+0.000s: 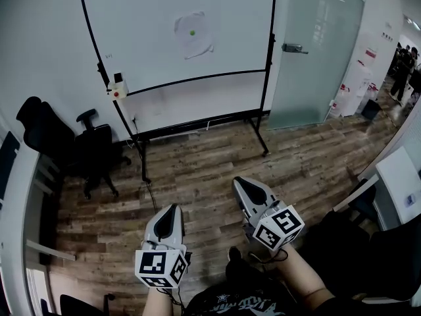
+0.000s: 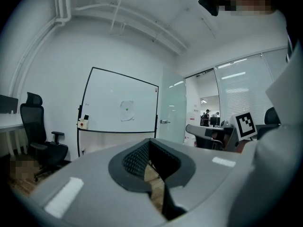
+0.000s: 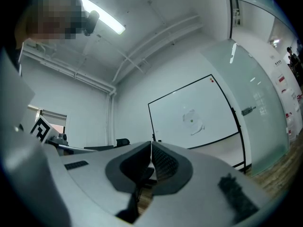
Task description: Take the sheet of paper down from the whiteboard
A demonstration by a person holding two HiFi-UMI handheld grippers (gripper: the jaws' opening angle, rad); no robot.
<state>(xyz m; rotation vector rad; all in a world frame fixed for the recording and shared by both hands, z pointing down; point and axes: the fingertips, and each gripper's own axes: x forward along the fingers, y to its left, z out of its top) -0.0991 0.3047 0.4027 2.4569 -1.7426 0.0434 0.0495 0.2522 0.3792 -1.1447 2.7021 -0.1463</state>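
Observation:
A white sheet of paper (image 1: 193,35) hangs on the whiteboard (image 1: 151,51), pinned by a small green magnet (image 1: 192,32); its lower edge curls away from the board. The paper (image 2: 126,111) also shows in the left gripper view, and the paper (image 3: 193,121) in the right gripper view, far ahead. My left gripper (image 1: 172,209) is low in the head view, over the wooden floor, shut and empty. My right gripper (image 1: 237,183) is beside it, a little further forward, also shut with nothing in it. Both are well short of the board.
The whiteboard stands on a black wheeled frame (image 1: 262,117). A red-and-white eraser box (image 1: 117,89) sits on its left rail. Two black office chairs (image 1: 92,151) stand at the left, a frosted glass door (image 1: 316,51) to the right, and a desk (image 1: 401,183) at the right edge.

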